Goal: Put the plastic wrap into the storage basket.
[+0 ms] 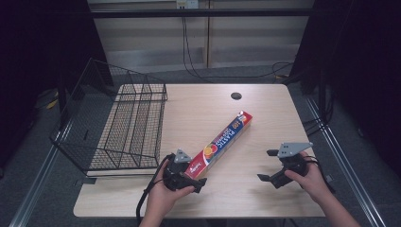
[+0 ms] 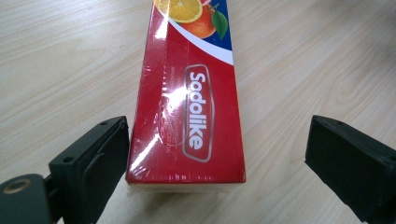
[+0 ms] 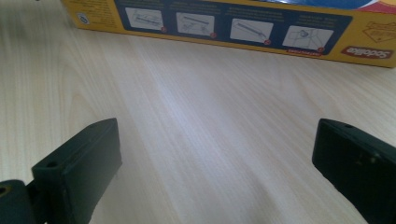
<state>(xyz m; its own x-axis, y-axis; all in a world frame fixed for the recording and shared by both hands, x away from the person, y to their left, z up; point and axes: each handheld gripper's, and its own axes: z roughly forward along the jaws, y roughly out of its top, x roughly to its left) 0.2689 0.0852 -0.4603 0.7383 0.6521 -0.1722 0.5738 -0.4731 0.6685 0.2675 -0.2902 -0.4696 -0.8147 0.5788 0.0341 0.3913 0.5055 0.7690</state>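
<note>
Presently, my left claw [image 2: 217,154] gapes wide around the near end of the plastic wrap box [image 2: 189,100], unclamped. Right claw [image 3: 217,158] wide, empty, over bare desk [image 3: 201,116]; wire basket [image 1: 118,123] stands left.

- You get even overhead light on the table [image 1: 265,113]; the room around it falls to near black.
- Glare streaks the box [image 2: 187,107] film between your left jaws.
- Jaws nearest both gripper cameras look soft.
</note>
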